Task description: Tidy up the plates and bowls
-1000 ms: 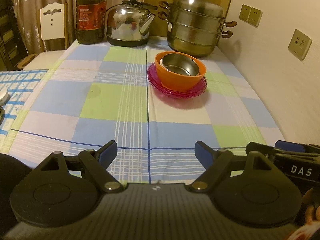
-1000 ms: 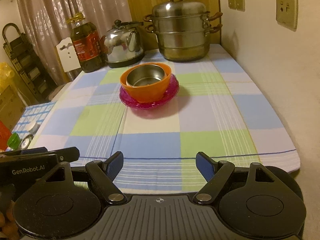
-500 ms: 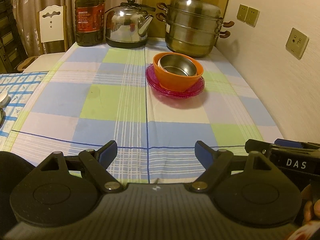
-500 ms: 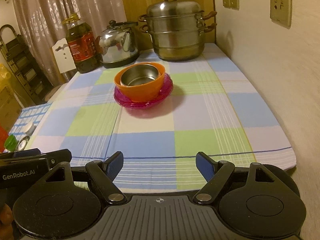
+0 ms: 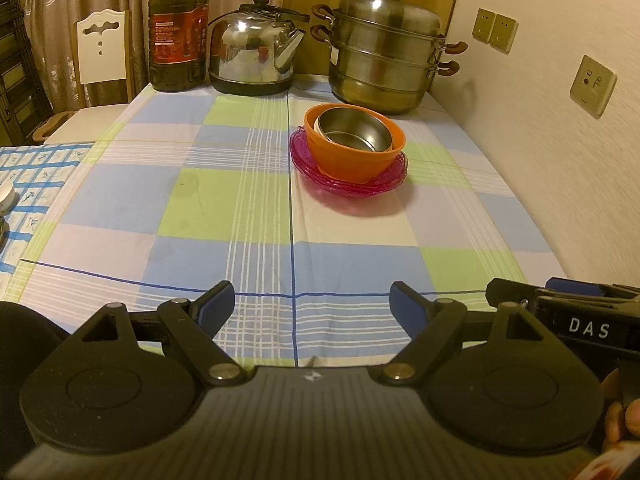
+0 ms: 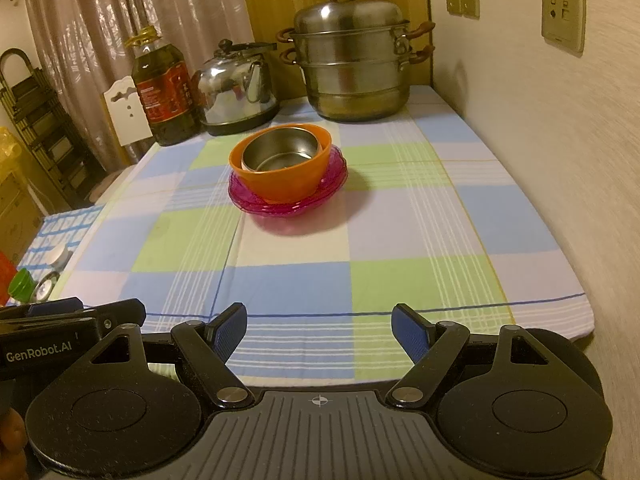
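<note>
green cap (image 6: 21,282) — right wrist view only

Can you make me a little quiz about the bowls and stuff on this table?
1. True or false: the steel bowl sits inside the orange bowl.
2. What is right under the orange bowl?
A. the kettle
B. the pink plates
C. the oil bottle
3. Fill in: the left gripper and the right gripper are both ____ with nothing between their fingers.

Key
1. True.
2. B. The pink plates lie stacked on the checked tablecloth.
3. Open.
</note>
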Demonstrator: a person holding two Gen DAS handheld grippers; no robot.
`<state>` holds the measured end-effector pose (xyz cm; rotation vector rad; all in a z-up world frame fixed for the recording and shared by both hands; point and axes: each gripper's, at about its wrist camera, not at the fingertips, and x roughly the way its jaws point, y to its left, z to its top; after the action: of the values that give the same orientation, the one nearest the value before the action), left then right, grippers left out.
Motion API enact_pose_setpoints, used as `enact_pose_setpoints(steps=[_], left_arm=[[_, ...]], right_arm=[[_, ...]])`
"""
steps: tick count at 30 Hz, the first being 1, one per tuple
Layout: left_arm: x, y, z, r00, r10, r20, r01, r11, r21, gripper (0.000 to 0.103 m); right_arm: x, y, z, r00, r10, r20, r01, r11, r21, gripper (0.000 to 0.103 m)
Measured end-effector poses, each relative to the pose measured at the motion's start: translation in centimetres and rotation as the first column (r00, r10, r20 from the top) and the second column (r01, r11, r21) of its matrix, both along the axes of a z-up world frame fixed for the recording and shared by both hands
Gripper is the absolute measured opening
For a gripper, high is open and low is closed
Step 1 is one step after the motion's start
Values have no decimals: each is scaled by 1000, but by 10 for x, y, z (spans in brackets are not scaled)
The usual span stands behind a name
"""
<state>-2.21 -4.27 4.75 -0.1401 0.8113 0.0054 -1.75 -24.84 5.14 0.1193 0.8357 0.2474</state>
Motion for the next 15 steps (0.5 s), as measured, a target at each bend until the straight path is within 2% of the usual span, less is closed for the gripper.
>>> enact_pose_setpoints(steps=[15], left_arm=[[0,-2,-1,1000,-3,1,3,1000,-1,83]], right_arm=[[1,0,0,1000,-2,2,2,1000,1,79]])
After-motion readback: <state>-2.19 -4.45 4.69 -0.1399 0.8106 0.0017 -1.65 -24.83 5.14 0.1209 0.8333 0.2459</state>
